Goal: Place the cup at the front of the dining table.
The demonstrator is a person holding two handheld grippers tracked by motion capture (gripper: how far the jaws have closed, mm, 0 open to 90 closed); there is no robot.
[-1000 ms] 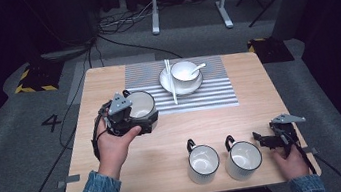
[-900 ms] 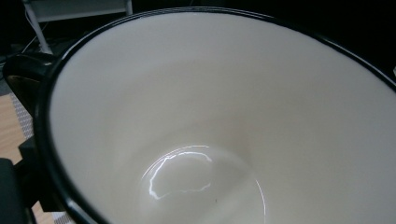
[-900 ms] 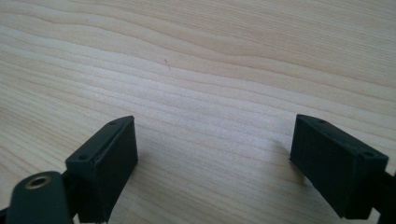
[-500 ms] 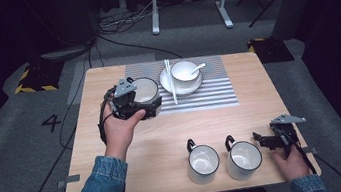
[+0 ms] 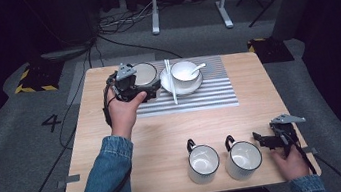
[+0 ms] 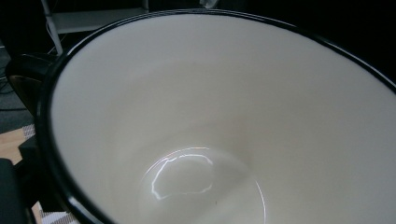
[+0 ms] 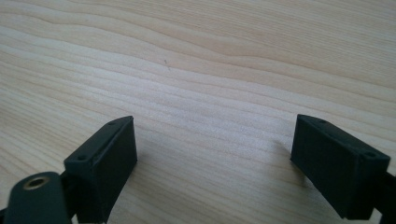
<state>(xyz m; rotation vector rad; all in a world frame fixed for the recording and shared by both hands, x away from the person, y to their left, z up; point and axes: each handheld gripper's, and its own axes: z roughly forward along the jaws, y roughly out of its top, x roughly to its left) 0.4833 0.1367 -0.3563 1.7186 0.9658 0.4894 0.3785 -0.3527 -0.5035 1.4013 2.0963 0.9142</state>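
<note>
My left gripper [image 5: 132,85] is shut on the rim of a white bowl with a black rim [image 5: 144,74]. It holds the bowl at the far left corner of the striped placemat [image 5: 204,99], just left of the white plate [image 5: 168,83]. In the left gripper view the bowl's empty, glossy inside [image 6: 224,121] sits very close. Whether the bowl rests on the mat or hangs above it I cannot tell. At the table's near right corner my right gripper [image 5: 264,140] stands open low over bare wood [image 7: 215,140], with nothing between its jaws.
The plate carries a small white bowl [image 5: 184,71] with a spoon [image 5: 198,67], and chopsticks [image 5: 172,88] lie across its left side. Two white mugs [image 5: 203,162] [image 5: 243,158] stand near the front edge, left of my right gripper. Cables and a metal stand lie beyond the table.
My left hand has carried the bowl away from me and to the right, up to the plate's left side. The right hand has stayed where it was.
</note>
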